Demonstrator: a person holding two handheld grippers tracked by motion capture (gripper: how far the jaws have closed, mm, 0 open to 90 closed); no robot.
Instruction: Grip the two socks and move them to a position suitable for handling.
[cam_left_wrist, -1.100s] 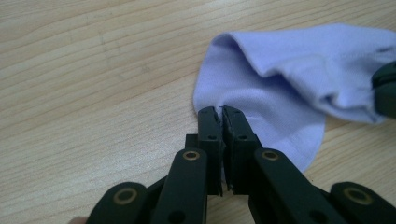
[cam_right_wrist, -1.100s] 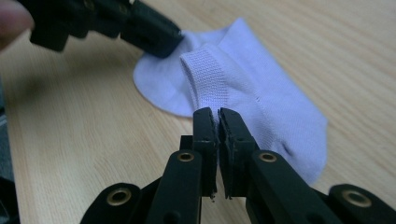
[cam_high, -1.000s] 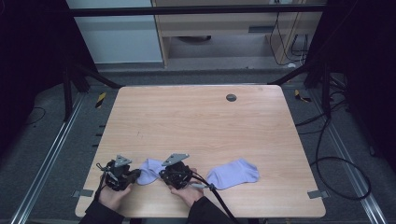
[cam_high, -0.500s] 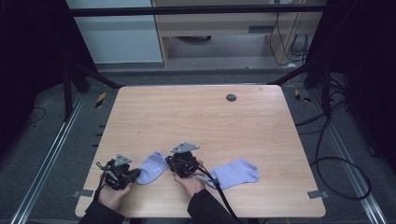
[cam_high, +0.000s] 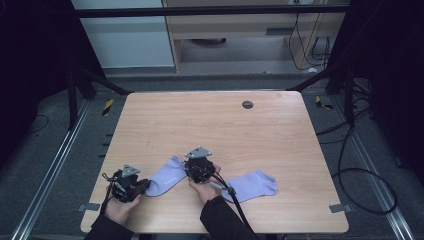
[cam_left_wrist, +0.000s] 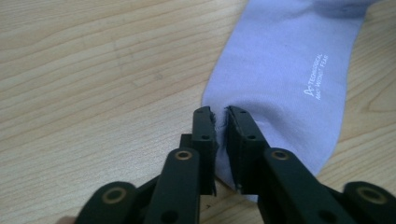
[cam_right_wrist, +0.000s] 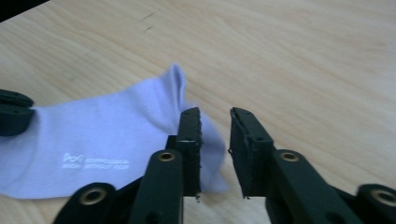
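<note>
Two lavender socks lie near the table's front edge. The left sock (cam_high: 167, 176) stretches diagonally between my grippers, printed side up (cam_left_wrist: 299, 70), (cam_right_wrist: 93, 140). The left gripper (cam_high: 144, 185), (cam_left_wrist: 221, 113) is at its near-left end. Its jaws have just been opening and stand a narrow gap apart with the sock's edge loose between them. The right gripper (cam_high: 190, 166), (cam_right_wrist: 215, 114) is at the sock's far-right end. Its jaws have just been opening too. They stand apart over bare wood, with the fabric under one jaw. The second sock (cam_high: 254, 184) lies flat to the right.
The wooden table (cam_high: 210, 125) has a small dark round disc (cam_high: 247, 104) near its far edge. A cable (cam_high: 232, 197) trails from the right gripper over the second sock. Dark floor, rails and loose cables surround the table.
The right gripper has moved away from the front edge and slightly right, drawing the left sock out into a longer diagonal. The left hand has stayed put.
</note>
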